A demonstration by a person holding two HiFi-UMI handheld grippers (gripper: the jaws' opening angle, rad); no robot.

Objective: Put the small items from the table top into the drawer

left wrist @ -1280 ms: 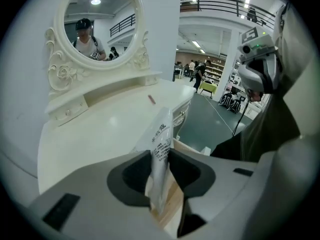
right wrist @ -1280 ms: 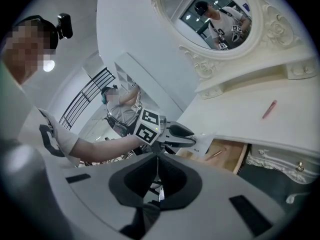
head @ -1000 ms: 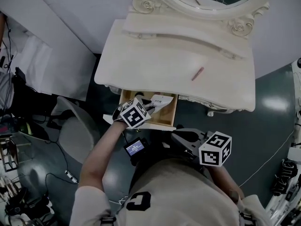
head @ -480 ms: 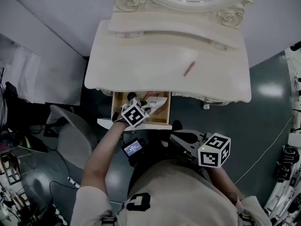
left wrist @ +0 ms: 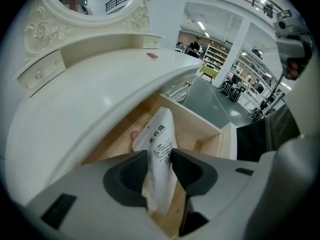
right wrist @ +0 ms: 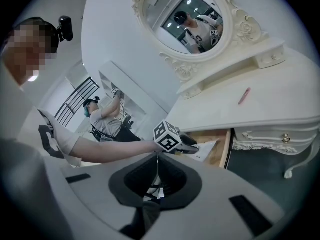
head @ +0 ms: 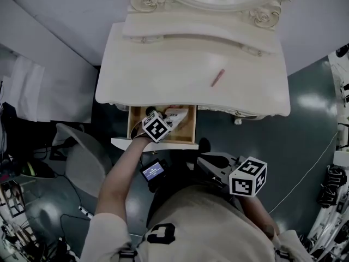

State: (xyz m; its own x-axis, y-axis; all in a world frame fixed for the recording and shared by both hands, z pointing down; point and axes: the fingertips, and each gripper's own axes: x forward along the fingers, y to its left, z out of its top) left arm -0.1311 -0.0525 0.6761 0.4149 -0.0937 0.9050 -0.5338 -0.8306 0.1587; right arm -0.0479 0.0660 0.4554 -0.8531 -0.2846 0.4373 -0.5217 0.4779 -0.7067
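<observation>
Packet: tilted, far end in the open drawer.
Left claw: pinching the packet, seemingly lightly; its jaws have just been opening.
Risk: dropped leaning, the packet may jam under the counter edge.
Views: the left claw view shows pads on the packet; the head view hides that but shows a pink stick on the counter.
Right claw: pressed together, empty.

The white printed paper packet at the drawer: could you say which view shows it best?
Left gripper view: the white printed paper packet fills the centre, print visible. The head and right gripper views show only small slivers.
</observation>
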